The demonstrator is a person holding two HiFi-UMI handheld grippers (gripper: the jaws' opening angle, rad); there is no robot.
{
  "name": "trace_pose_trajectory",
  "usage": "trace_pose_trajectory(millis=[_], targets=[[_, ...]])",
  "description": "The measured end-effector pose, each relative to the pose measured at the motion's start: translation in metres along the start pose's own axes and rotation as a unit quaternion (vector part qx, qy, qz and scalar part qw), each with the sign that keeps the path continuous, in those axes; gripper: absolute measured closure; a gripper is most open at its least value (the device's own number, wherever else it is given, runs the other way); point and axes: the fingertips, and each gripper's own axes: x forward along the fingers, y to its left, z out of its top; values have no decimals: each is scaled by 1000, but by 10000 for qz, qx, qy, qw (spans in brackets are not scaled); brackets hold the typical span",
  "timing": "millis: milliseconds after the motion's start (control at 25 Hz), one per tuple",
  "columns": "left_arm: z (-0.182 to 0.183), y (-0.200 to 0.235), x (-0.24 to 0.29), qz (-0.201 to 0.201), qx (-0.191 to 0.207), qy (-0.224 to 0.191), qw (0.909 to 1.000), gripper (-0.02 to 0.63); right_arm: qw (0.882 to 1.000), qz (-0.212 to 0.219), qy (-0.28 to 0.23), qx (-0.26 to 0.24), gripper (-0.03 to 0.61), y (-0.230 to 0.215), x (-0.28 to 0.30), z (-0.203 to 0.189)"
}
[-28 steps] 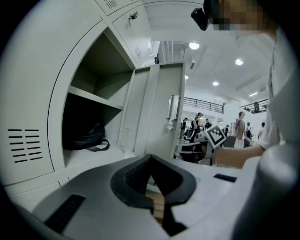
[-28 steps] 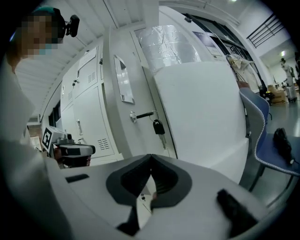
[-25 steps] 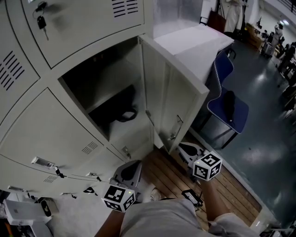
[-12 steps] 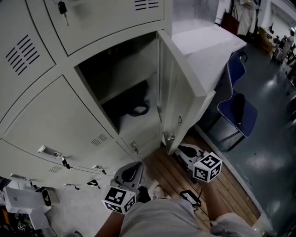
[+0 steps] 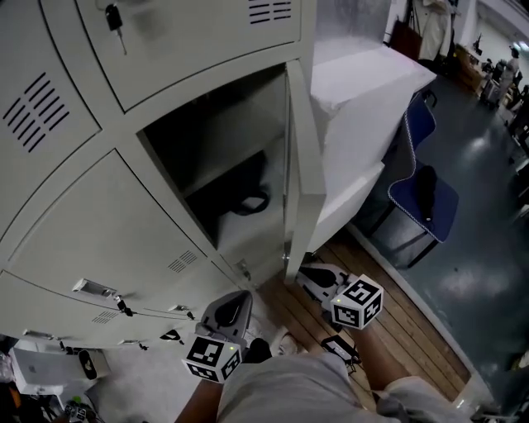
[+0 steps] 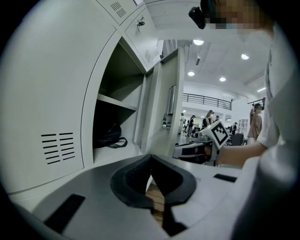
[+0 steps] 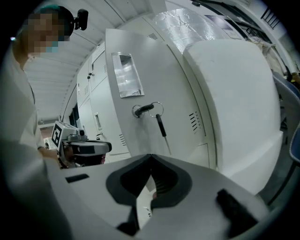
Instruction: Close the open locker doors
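Observation:
The open locker (image 5: 223, 178) has a black bag (image 5: 244, 194) on its lower shelf. Its door (image 5: 302, 165) stands out from the frame and shows almost edge-on in the head view. My right gripper (image 5: 304, 274) is shut and empty, its tip by the door's lower outer edge. The right gripper view faces the door's outer side, with a key (image 7: 143, 109) in the lock and a label holder (image 7: 125, 75). My left gripper (image 5: 240, 299) is shut and empty, low in front of the closed lockers. The left gripper view shows the open compartment (image 6: 117, 117), the bag (image 6: 108, 136) and the door (image 6: 166, 108).
A white cabinet (image 5: 372, 91) stands right behind the door. A blue chair (image 5: 421, 194) is to the right on the dark floor. I stand on wooden boards (image 5: 397, 339). Keys (image 5: 113, 18) hang from an upper locker. Boxes (image 5: 37, 368) lie at lower left.
The door has swung from wide open towards the locker and now shows edge-on. My right gripper has moved left with it. The left gripper has barely moved.

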Motion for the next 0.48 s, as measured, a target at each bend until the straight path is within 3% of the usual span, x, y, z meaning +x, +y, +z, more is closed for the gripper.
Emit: trace_pose_trajectory(millis=[480], targets=[[16,37,4,36,-47,-158,9999,598,9993,315,159,-156,551,24,43,9]])
